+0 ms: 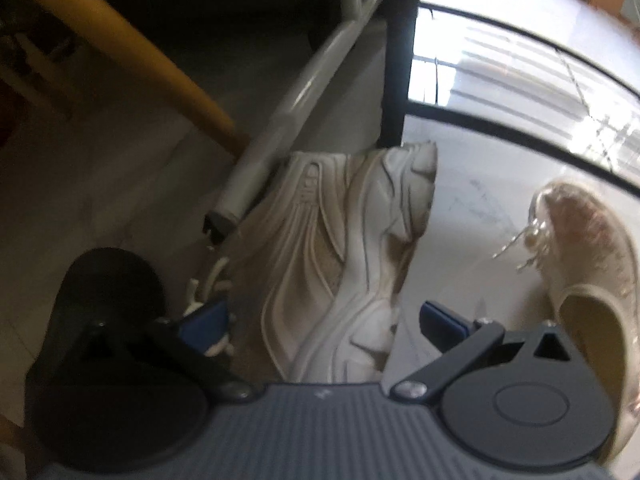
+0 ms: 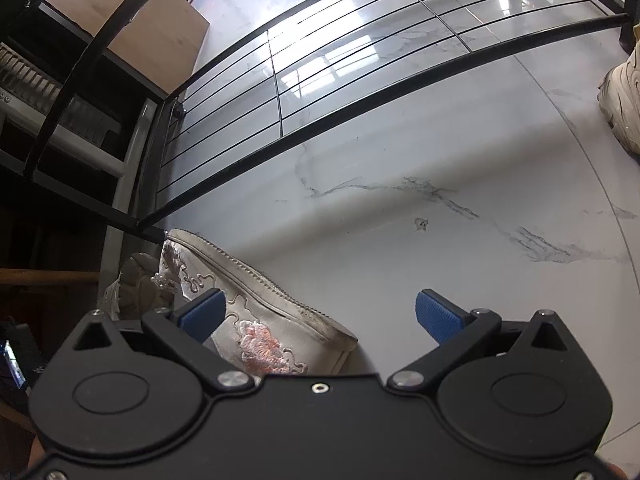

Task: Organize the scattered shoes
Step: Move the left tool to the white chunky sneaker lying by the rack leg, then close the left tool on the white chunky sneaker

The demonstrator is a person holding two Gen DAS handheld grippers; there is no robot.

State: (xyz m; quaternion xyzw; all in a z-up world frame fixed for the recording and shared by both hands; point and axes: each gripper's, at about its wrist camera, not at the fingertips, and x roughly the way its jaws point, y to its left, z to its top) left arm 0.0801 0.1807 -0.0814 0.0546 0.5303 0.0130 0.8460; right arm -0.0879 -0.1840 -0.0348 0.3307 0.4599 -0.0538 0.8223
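A cream chunky sneaker (image 1: 328, 256) lies on its side between the fingers of my left gripper (image 1: 326, 320), sole edge to the right. The gripper is open: its left pad (image 1: 208, 320) is at the laces, and a gap separates the right pad (image 1: 444, 322) from the sole. An embroidered flat shoe (image 1: 580, 264) with pink stitching lies to the right. In the right wrist view this kind of embroidered shoe (image 2: 260, 320) rests on the floor by the left finger of my open right gripper (image 2: 320, 316). Another cream sneaker (image 2: 624, 96) sits at the far right edge.
A black metal shoe rack (image 2: 360, 96) with a wire shelf stands over the white marble floor (image 2: 440, 220). A yellow pole (image 1: 132, 52) and a grey tube (image 1: 288, 112) slant behind the sneaker. A beige shoe-like shape (image 2: 136, 284) hides behind the embroidered shoe. Cardboard boxes (image 2: 132, 20) sit back left.
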